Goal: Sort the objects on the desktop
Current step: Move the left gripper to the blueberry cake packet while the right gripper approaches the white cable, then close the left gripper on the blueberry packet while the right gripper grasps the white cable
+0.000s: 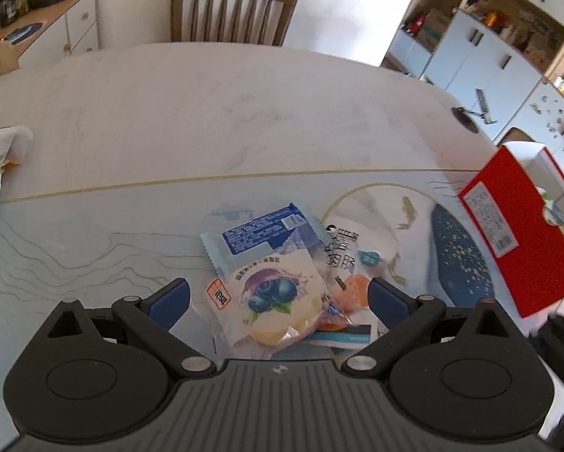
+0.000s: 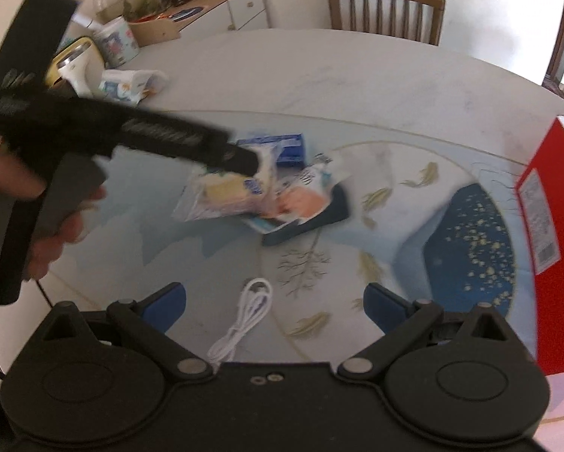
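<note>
A pile of snack packets lies on the printed table mat (image 1: 93,248). On top is a blueberry cake packet (image 1: 278,293), with a blue packet (image 1: 263,233) behind it and a white packet with an orange snack (image 1: 348,263) to its right. My left gripper (image 1: 278,297) is open and straddles the blueberry packet, its blue pads (image 1: 169,301) clear of the wrapper. The right wrist view shows the left gripper (image 2: 250,165), held by a hand, over the same blurred pile (image 2: 259,196). My right gripper (image 2: 274,305) is open near the table's front, above a coiled white cable (image 2: 244,320).
An open red box (image 1: 519,233) (image 2: 545,207) stands at the mat's right edge. A dark blue flat item (image 2: 308,222) lies under the pile. A tissue pack (image 2: 131,84), a yellow appliance (image 2: 76,60) and a tin (image 2: 116,43) sit at far left. A wooden chair (image 1: 233,11) stands behind the table.
</note>
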Demonstrator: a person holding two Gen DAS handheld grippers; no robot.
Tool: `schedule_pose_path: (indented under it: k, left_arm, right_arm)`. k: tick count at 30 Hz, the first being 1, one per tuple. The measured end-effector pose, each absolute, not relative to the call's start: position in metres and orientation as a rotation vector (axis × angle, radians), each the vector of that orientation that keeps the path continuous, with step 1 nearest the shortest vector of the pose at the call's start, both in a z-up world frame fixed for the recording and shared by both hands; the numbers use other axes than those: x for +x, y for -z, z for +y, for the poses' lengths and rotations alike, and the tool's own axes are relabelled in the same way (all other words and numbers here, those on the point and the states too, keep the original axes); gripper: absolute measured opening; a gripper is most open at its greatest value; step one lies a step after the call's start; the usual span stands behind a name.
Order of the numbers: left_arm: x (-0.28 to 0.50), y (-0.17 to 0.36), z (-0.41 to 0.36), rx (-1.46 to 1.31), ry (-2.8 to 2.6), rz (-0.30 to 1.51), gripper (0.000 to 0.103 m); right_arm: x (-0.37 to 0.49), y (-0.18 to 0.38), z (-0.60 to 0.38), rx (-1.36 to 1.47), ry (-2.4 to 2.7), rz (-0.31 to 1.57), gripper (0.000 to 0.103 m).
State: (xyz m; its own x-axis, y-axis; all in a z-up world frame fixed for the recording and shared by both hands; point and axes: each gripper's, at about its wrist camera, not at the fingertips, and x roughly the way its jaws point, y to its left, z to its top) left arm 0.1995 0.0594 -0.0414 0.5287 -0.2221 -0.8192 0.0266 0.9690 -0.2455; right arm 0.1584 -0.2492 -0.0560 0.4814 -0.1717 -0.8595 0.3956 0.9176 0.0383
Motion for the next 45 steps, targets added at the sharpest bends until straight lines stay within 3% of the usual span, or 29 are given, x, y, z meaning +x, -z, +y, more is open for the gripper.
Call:
schedule_pose_path:
  k: [17,21,27,35,40,45]
  left_arm:
    - [0.231,0.066,0.067,-0.344,0.020,1.113,0.101]
    - [0.232,0.067,0.066,-0.335,0.019,1.110,0.101]
    - [0.233,0.069,0.063,-0.318,0.015,1.106,0.101]
    - [0.226,0.065,0.062,-0.331,0.030,1.094,0.098]
    - [0.222,0.062,0.060,-0.335,0.048,1.090,0.095]
    - [0.222,0.059,0.050,-0.288,0.058,1.101,0.094]
  right_arm:
    - [0.175,0.097,-0.236,0.201,0.335,1.083,0.090]
    - [0.178,0.103,-0.234,0.179,0.333,1.103,0.079]
    - [0.182,0.106,-0.227,0.111,0.331,1.106,0.077]
    - [0.184,0.106,-0.223,0.062,0.351,1.103,0.066]
    - [0.183,0.103,-0.224,0.064,0.351,1.097,0.052]
    - [0.183,0.104,-0.224,0.061,0.347,1.100,0.049]
